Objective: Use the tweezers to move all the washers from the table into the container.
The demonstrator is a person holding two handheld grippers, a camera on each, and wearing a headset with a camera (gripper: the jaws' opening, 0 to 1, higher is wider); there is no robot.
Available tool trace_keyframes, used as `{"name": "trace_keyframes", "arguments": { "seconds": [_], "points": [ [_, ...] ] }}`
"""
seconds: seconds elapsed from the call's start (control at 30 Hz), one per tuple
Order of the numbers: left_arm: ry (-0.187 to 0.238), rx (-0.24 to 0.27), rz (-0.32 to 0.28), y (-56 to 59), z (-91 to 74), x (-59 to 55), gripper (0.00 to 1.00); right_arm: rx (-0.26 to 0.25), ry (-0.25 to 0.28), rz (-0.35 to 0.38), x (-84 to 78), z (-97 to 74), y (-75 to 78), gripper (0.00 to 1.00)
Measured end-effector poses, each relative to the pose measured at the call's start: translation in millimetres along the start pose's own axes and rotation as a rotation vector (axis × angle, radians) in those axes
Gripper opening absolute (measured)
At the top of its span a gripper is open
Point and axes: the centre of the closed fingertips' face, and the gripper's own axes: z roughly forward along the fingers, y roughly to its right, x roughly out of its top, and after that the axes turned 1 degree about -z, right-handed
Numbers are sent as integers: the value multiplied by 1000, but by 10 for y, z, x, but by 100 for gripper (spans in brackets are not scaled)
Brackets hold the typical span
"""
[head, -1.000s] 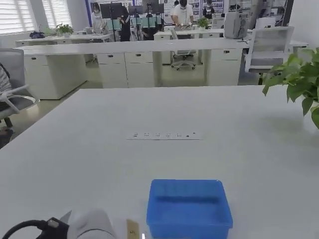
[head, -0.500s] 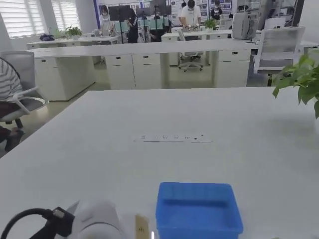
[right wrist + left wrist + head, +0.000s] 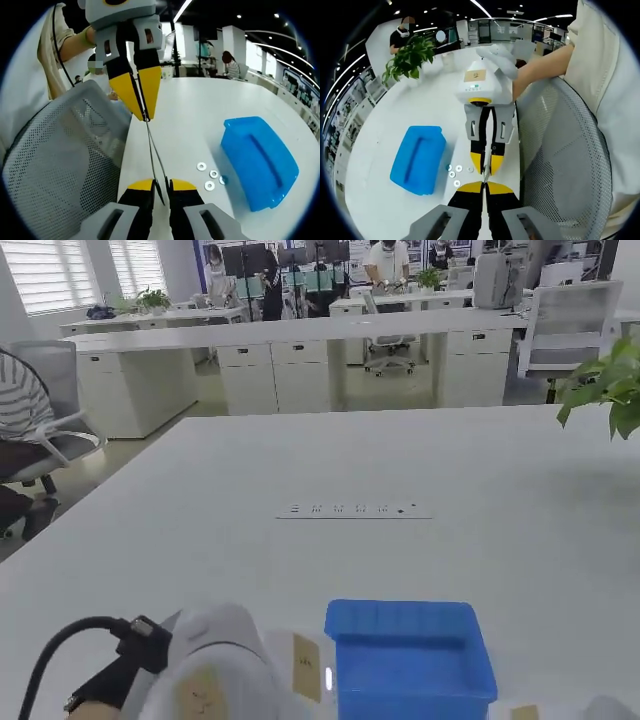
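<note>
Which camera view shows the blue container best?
The right gripper view: the blue container appears whole, with its hollow inside clearly visible. The left gripper view shows it whole too, but smaller. In the head view the frame cuts off its near edge.

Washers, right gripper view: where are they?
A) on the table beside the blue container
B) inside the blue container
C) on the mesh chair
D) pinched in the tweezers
A: the washers lie loose on the white table, right beside the blue container and apart from the tweezers.
</note>
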Motion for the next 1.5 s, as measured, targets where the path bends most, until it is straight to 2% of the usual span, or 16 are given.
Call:
{"name": "trace_keyframes", "arguments": {
  "seconds": [0.17, 0.23, 0.33, 0.43, 0.53, 0.8, 1.23, 1.3, 1.4, 1.5],
  "points": [
    [7, -2, 16, -56, -9, 84, 0, -44, 12, -25, 47, -6, 73, 7],
    [0, 3, 43, -92, -7, 119, 0, -65, 13, -35, 57, -8, 120, 7],
    [11, -6, 56, -119, -2, 218, 0, -87, 21, -41, 77, -21, 168, 7],
    [-6, 2, 94, -161, 7, 261, 0, -109, 30, -47, 101, -34, 211, 7],
    [-6, 5, 102, -209, 21, 299, 0, -127, 38, -39, 119, -47, 254, 7],
    [-30, 2, 147, -247, 67, 338, 0, -148, 36, -35, 102, -55, 308, 7],
    [-50, -9, 164, -321, 104, 359, 0, -155, 33, -15, 72, -48, 323, 8],
    [-52, -22, 162, -334, 111, 376, 0, -157, 31, -7, 62, -50, 332, 8],
    [-67, -53, 165, -346, 116, 379, 0, -137, 30, 56, 23, -26, 324, 10],
    [-87, -81, 183, -362, 128, 392, 0, -144, 20, 34, 24, -28, 327, 11]
  ]
}}
